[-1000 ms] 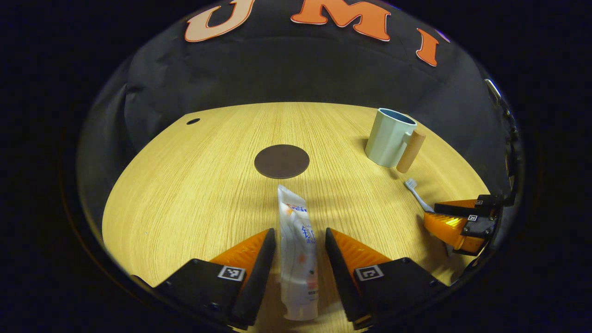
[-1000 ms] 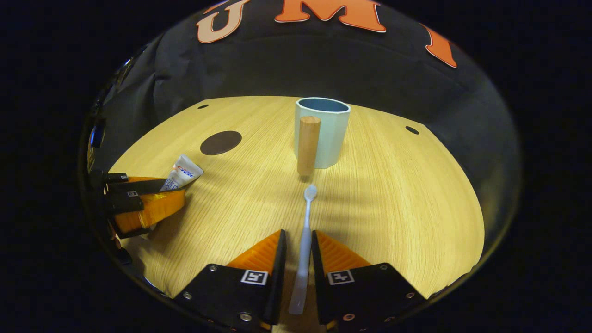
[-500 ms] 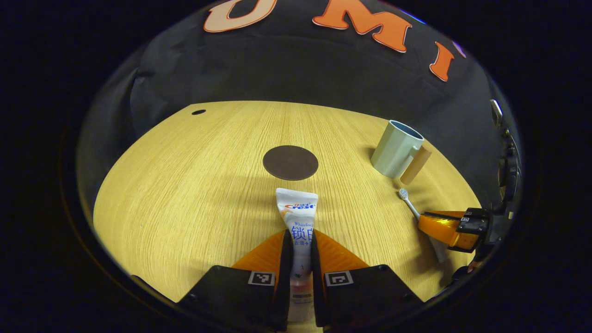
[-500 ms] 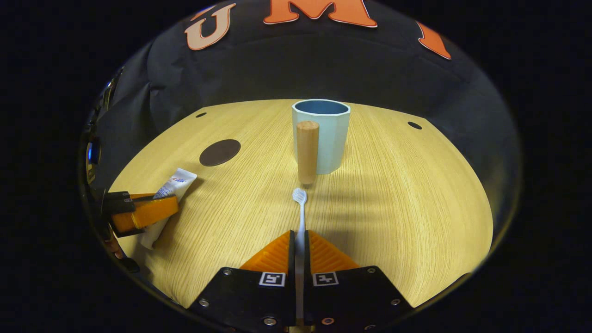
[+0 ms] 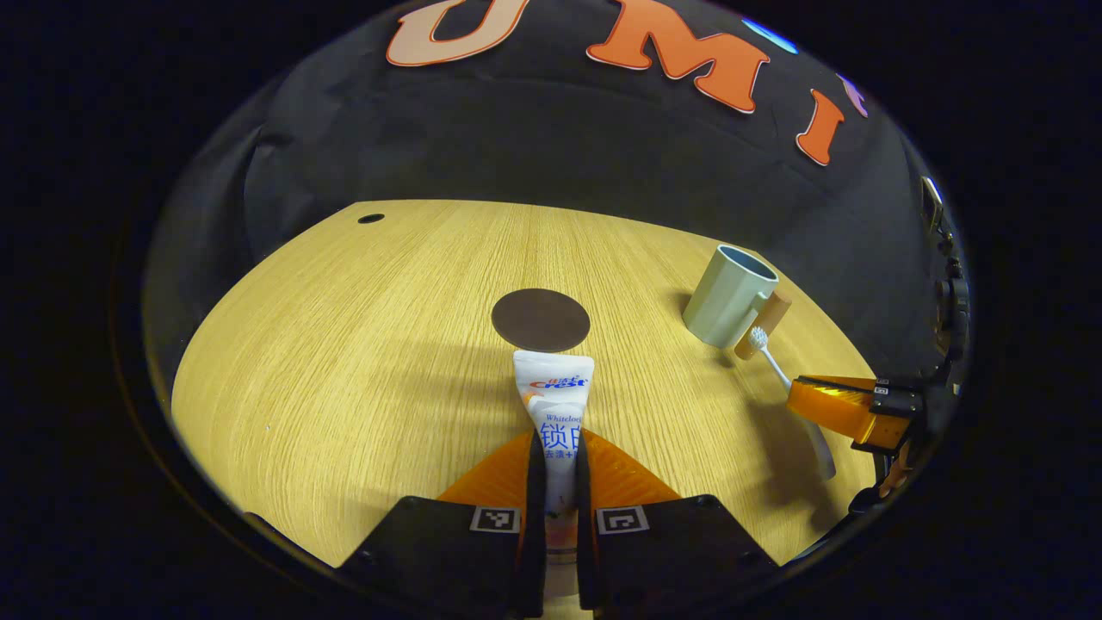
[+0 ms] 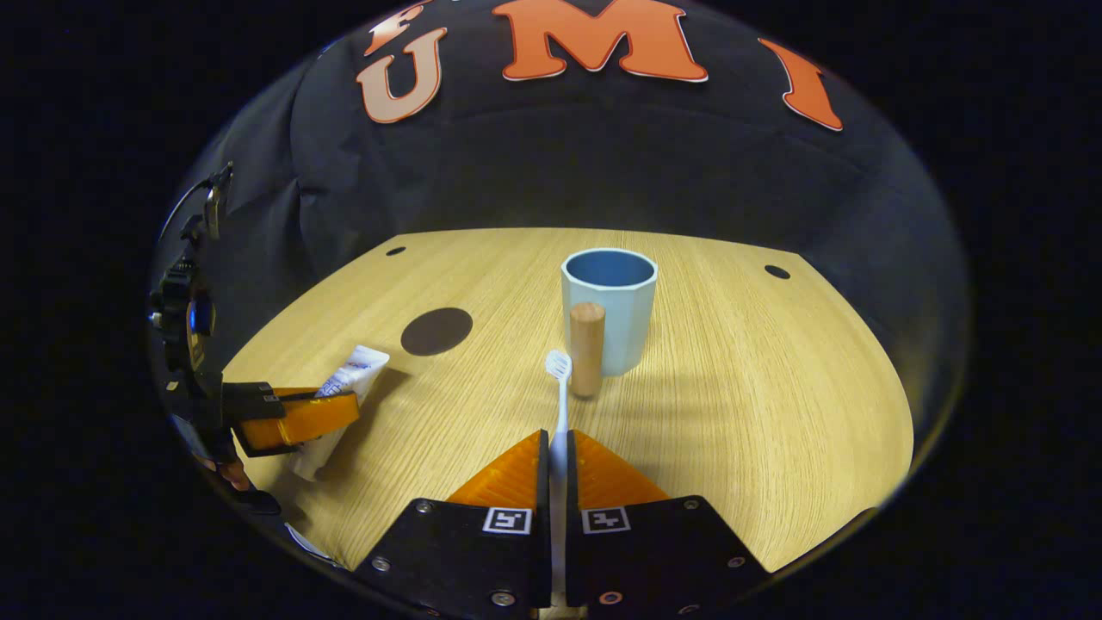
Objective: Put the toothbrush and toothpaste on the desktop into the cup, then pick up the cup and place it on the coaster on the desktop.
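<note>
Left gripper view showed the left gripper (image 5: 552, 465) clamped on the toothpaste (image 5: 555, 405) — just short of the coaster (image 5: 541, 319). Right gripper (image 6: 558, 456) pinched the toothbrush (image 6: 560, 392) beside the cup (image 6: 609, 306) — next, tip each into it.

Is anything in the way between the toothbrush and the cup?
Only the cup's own wooden handle. The right gripper is shut on the toothbrush, whose head points at the handle on the near side of the cup. The cup's mouth is open, so lifting over the handle should probably clear it.
</note>
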Tool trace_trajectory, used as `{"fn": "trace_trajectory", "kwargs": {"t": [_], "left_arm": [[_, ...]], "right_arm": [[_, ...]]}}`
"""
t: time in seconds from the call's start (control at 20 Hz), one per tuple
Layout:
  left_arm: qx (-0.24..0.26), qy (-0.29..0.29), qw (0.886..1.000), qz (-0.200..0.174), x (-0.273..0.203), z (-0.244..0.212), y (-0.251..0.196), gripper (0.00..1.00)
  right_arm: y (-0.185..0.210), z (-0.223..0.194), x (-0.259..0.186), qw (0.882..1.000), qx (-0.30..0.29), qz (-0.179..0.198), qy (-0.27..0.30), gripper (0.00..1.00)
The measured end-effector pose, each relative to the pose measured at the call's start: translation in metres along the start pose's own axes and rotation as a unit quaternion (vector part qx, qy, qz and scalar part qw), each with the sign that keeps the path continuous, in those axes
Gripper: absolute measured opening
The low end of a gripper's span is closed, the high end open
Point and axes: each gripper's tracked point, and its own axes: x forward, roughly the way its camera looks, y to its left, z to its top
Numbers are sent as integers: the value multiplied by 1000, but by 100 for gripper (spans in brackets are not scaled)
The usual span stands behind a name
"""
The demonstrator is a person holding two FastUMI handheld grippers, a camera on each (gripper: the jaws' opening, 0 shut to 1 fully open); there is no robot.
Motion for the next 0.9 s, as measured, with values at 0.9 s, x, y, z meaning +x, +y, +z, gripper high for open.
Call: {"fn": "trace_trajectory", "kwargs": {"t": [0.9], "left_arm": [[6,-62,998,6,-23,36,2,18]], "right_arm": [[-7,153,-50,965,3,52,-257,7]]}}
